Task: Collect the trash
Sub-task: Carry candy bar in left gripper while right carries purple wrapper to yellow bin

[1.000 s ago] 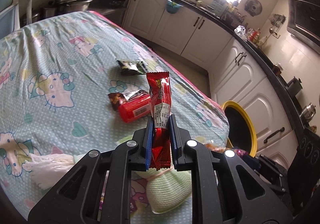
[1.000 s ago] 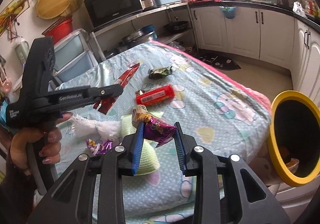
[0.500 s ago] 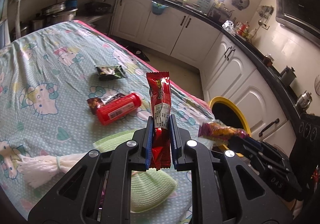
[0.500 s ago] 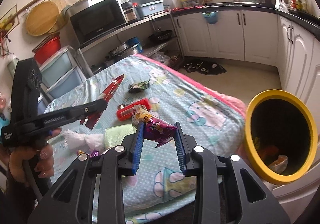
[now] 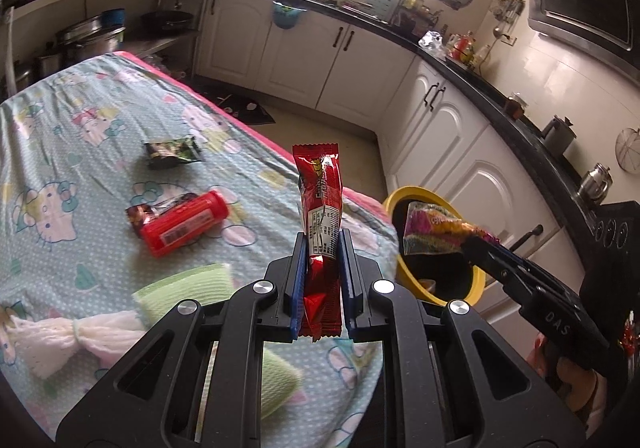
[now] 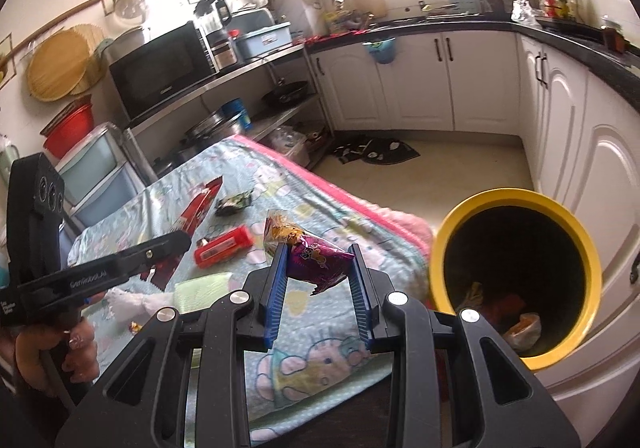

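My left gripper [image 5: 322, 244] is shut on a long red snack wrapper [image 5: 319, 187] that stands upright above the table. My right gripper [image 6: 318, 260] is shut on a purple and yellow snack bag [image 6: 310, 254], also seen in the left wrist view [image 5: 436, 230] over the mouth of the yellow-rimmed bin [image 5: 476, 284]. In the right wrist view the bin [image 6: 516, 199] is to the right, with trash inside. A red tube [image 5: 184, 221], a dark wrapper [image 5: 172, 147] and a brown wrapper [image 5: 138, 213] lie on the table.
The table has a Hello Kitty cloth [image 5: 80, 119] with a pink edge. A green cloth [image 5: 188, 288] and a white tied cloth [image 5: 60, 336] lie near me. White cabinets [image 5: 440, 127] line the far side and right. A metal shelf with a microwave [image 6: 160, 67] stands behind.
Both grippers have moved right toward the bin with their wrappers. The purple bag now hangs over the bin's mouth; the bin looks larger and closer in the right wrist view.
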Motion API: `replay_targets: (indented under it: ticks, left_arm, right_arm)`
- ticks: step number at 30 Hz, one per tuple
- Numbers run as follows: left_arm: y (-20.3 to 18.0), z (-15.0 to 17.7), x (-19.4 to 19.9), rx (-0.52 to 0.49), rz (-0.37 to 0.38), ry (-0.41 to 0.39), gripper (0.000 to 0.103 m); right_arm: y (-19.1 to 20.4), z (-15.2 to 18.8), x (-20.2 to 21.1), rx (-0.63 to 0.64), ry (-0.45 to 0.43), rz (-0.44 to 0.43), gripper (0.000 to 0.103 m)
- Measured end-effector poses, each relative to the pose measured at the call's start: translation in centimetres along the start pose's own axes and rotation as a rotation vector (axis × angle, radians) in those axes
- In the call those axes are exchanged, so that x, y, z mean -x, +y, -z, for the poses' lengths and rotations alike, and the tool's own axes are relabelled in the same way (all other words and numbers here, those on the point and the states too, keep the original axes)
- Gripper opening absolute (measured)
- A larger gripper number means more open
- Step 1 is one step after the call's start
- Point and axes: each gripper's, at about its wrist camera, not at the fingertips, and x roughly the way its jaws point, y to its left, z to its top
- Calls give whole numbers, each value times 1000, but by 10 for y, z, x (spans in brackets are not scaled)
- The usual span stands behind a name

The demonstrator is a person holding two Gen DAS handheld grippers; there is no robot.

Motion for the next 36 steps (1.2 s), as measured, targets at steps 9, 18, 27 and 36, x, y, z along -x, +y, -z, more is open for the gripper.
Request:
replay_targets:
  ticks: [9,18,27,36]
  left_arm:
    - [-31,-6,-14,-39,48,5,10]
    - [-60,-8,-28,-83,98,15,10]
    - [-86,-10,-41,-120,132,20,10]
    - [-108,-9,-61,-147,169,45,10]
  right_arm:
    - [-26,-5,14,-42,-38,56,29]
    - [-48,-11,28,-73,-76,123,29]
    - [-69,-14,39,-103,-109,205,29]
    - [-93,-12,50,-135,-136,285,29]
